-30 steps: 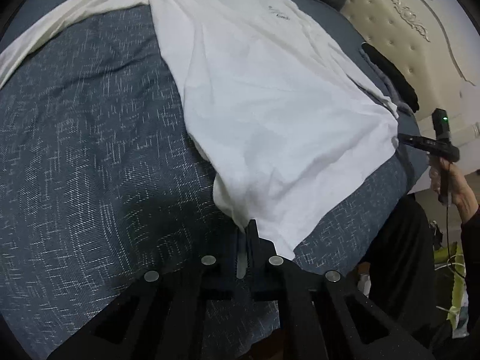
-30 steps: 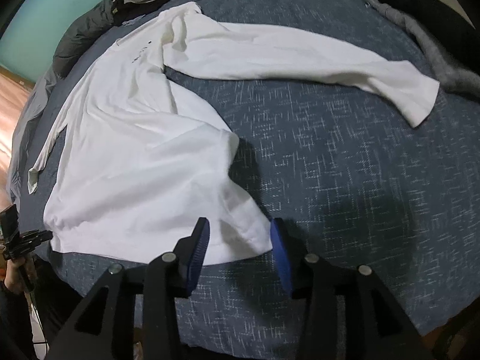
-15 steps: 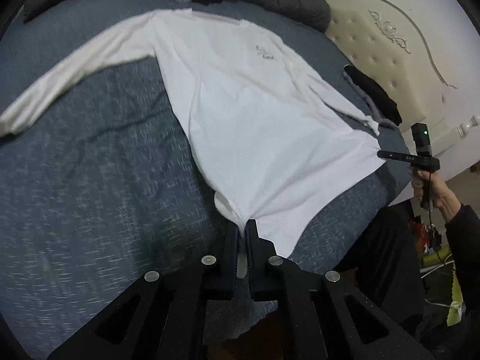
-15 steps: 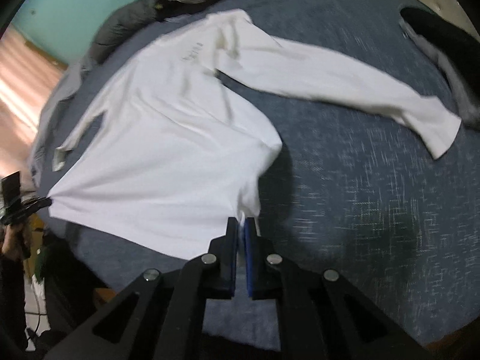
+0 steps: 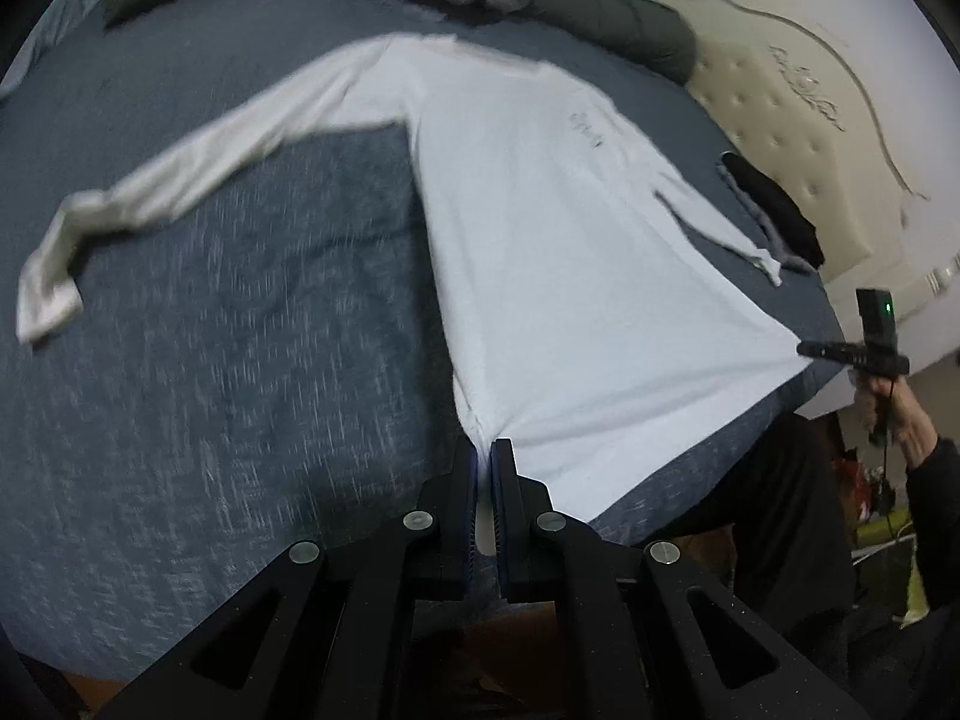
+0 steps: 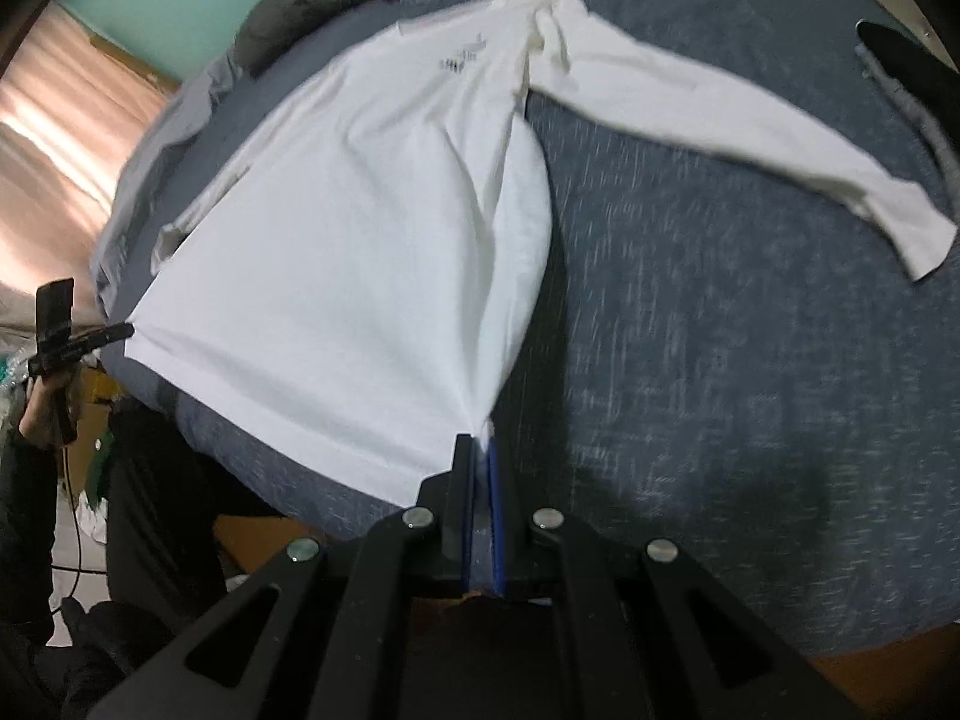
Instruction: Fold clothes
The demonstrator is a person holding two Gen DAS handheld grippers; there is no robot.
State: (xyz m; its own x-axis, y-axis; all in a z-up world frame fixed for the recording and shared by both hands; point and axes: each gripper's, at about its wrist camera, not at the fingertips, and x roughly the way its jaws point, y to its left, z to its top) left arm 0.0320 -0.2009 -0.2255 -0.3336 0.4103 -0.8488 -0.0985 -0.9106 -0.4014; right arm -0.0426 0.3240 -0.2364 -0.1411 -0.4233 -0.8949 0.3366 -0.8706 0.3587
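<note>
A white long-sleeve shirt (image 5: 570, 270) lies spread on the blue bedcover, sleeves out to both sides. My left gripper (image 5: 483, 450) is shut on one corner of its hem. My right gripper (image 6: 480, 447) is shut on the other hem corner of the shirt (image 6: 360, 240). The hem runs taut between them, lifted a little off the bed. In the left wrist view the right gripper (image 5: 807, 350) shows at the far right, held by a hand. In the right wrist view the left gripper (image 6: 123, 331) shows at the far left.
The blue bedcover (image 5: 240, 390) fills most of both views. Dark and grey clothes (image 5: 600, 18) are piled along the bed's far edge. A black and grey garment (image 5: 774, 210) lies beside the padded headboard (image 5: 810, 120). A person's dark trousers (image 5: 780, 510) stand at the near bed edge.
The right gripper's jaws closed on the hem corner. Both grippers rose and drew back toward the near bed edge, pulling the shirt's body straight and its hem taut.
</note>
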